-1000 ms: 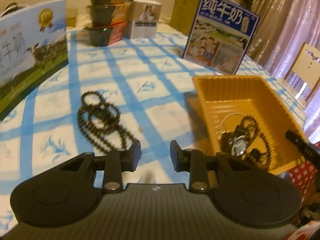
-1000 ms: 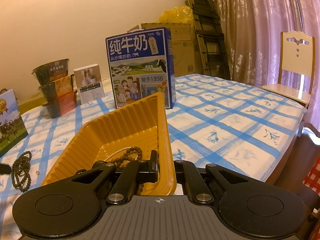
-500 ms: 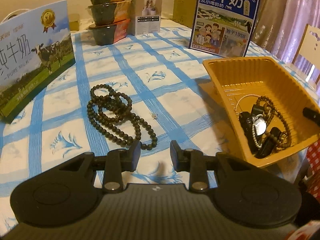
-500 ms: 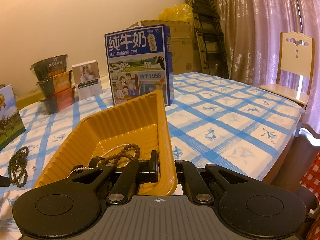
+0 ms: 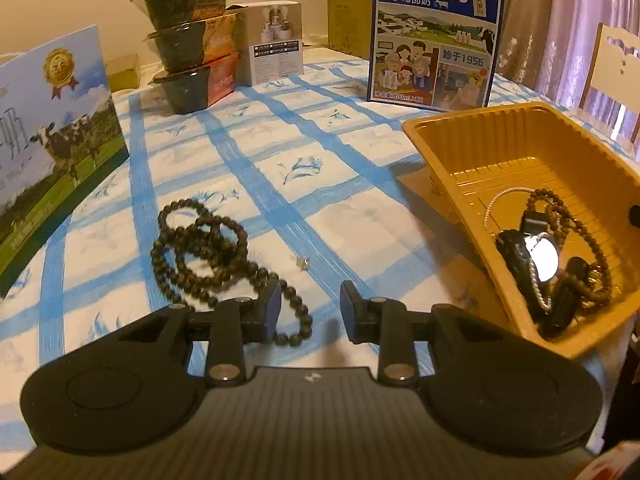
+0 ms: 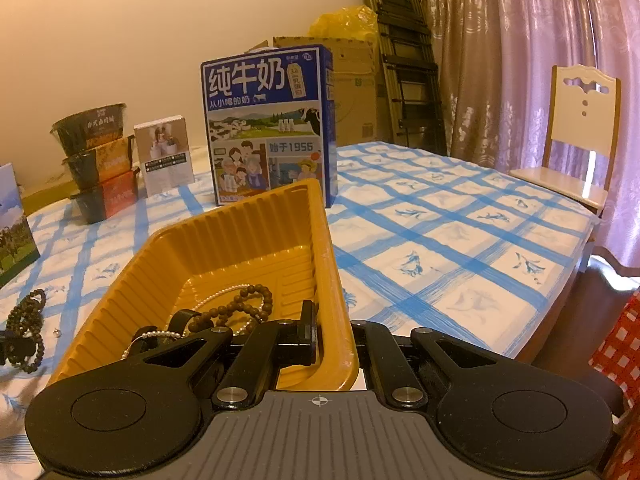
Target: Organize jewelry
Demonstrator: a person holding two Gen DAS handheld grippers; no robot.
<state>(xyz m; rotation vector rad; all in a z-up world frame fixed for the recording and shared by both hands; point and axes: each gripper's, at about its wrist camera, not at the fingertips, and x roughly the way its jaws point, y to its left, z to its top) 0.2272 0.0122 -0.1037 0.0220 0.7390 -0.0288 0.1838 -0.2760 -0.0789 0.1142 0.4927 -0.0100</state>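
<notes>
A dark bead necklace [image 5: 208, 252] lies coiled on the blue-checked tablecloth, just ahead and left of my open, empty left gripper [image 5: 310, 308]; its left finger overlaps the near end of the strand. A tiny stud [image 5: 304, 263] lies beside it. The orange plastic tray [image 5: 480, 148] to the right holds a brown bead bracelet [image 5: 576, 224], a pearl chain and a black watch [image 5: 540, 260]. My right gripper [image 6: 334, 332] is shut on the tray's near wall [image 6: 332, 280]. The dark necklace also shows at far left in the right wrist view [image 6: 26, 320].
A blue milk carton box [image 5: 436, 36] stands behind the tray. Stacked black bowls [image 5: 192, 40] and a small white box [image 5: 276, 44] stand at the back. A milk box with a cow picture [image 5: 52, 152] stands on the left. A chair [image 6: 580, 136] is beyond the table's right edge.
My left gripper has drawn back and lowered toward the necklace, which now sits closer to its left finger. The right gripper keeps its hold on the tray.
</notes>
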